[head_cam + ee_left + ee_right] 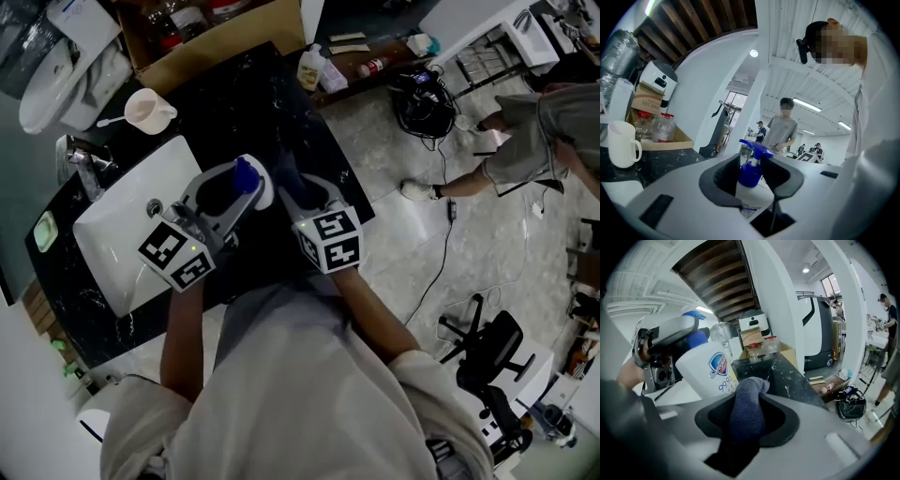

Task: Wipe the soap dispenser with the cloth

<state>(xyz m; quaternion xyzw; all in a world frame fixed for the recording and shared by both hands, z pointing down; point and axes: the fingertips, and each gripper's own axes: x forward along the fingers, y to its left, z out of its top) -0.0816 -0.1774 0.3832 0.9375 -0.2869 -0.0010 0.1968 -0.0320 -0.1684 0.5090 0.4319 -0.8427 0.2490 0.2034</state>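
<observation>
Black counter (246, 103), white sink (117, 220), grey floor (380, 136)

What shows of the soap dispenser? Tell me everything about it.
The soap dispenser is a white plastic bottle with a blue pump head and a blue shield logo above printed figures. The left tool clamps it just below the pump, over the black counter. It looks tilted in the right gripper view. The dark cloth held in the right tool meets its lower side, apparently touching.
</observation>
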